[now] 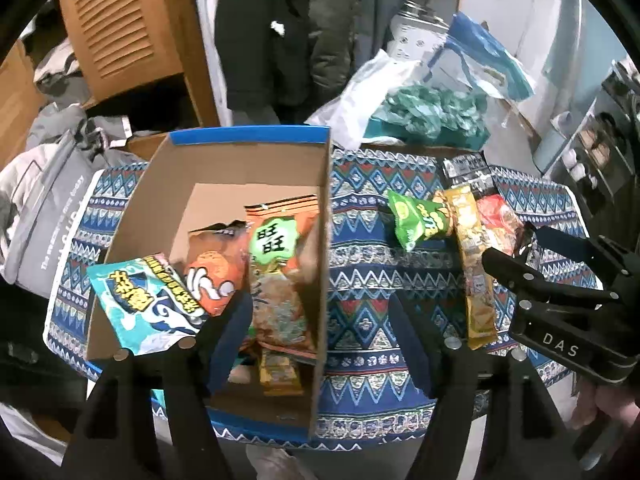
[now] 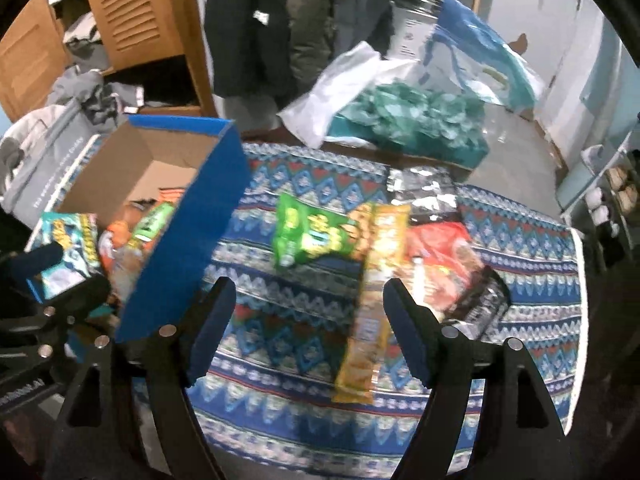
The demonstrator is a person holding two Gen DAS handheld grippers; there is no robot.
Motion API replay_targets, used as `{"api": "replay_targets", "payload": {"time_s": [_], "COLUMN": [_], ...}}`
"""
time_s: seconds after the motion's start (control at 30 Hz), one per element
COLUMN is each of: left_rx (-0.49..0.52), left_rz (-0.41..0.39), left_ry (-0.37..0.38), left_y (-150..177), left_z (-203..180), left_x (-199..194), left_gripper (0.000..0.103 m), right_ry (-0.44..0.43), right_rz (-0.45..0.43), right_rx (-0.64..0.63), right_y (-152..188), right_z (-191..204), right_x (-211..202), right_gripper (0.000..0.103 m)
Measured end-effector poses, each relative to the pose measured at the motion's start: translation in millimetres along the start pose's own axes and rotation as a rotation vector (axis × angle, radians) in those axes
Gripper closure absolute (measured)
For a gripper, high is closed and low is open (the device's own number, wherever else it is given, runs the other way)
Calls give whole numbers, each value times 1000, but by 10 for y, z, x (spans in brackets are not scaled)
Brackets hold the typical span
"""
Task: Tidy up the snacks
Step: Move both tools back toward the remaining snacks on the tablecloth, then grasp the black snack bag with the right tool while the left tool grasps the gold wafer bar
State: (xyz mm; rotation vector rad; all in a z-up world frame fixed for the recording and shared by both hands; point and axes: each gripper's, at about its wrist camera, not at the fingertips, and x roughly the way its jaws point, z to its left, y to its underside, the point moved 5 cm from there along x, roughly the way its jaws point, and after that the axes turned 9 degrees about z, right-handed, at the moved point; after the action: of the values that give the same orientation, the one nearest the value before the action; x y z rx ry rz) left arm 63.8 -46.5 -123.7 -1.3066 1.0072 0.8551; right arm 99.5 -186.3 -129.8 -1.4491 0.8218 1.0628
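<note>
- Behind the worktop [image 2: 520, 280] stand a wooden louvred cabinet door [image 1: 116, 28], dark hanging coats [image 1: 280, 28] and a pale wall on the right.
- Covering the worktop is a cloth [image 1: 360, 264] woven in blue, white and red diamond and zigzag bands.
- At its far edge lie a white plastic bag [image 1: 356, 100], crumpled teal plastic [image 1: 432, 112] and a blue-and-white pouch [image 1: 476, 60].
- A grey bag [image 1: 52, 208] with small white lettering, too small to read, sits off the left edge.
- On the left of the cloth stands an open cardboard box [image 1: 280, 156] with a blue outside; it holds an orange packet [image 1: 280, 264] with a green patch bearing the characters 旺旺, an orange-red packet [image 1: 216, 268], and a teal packet [image 1: 140, 300] with yellow Chinese characters leaning on the near-left wall.
- To the right of the box, loose on the cloth, lie a green packet [image 2: 308, 236], a long yellow packet [image 2: 372, 288], a red packet [image 2: 440, 272] and a silver-black packet [image 2: 424, 192]; their print is blurred.
- The left hand-held gripper [image 1: 324, 344] hangs over the box's right wall, fingers wide apart with nothing between the pads.
- The right hand-held gripper [image 2: 308, 332], marked "DAS" on its body, hovers over the long yellow packet with fingers spread wide and not touching it.
</note>
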Motion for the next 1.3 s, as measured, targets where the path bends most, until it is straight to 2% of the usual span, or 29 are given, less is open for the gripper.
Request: {"api": "replay_targets", "payload": {"time_s": [0.43, 0.77, 0.87, 1.1, 1.3], "left_rx": [54, 26, 30, 23, 13], "left_rz": [49, 134, 146, 193, 209], "left_ry": [-6, 62, 55, 74, 80], "left_y": [-98, -245, -282, -330, -404], "left_z": [-585, -979, -1085, -1284, -1436], "left_x": [220, 506, 595, 814, 995], "left_gripper": [29, 27, 27, 27, 26], "right_ry": [75, 99, 88, 1, -45], "right_rz": [71, 170, 188, 248, 268], "right_rx": [92, 194, 240, 390, 516], "right_y": [321, 479, 470, 439, 480], "right_z": [-738, -1478, -1689, -2136, -2356], "right_x": [239, 441, 481, 736, 977], "right_gripper": [27, 27, 26, 26, 26]}}
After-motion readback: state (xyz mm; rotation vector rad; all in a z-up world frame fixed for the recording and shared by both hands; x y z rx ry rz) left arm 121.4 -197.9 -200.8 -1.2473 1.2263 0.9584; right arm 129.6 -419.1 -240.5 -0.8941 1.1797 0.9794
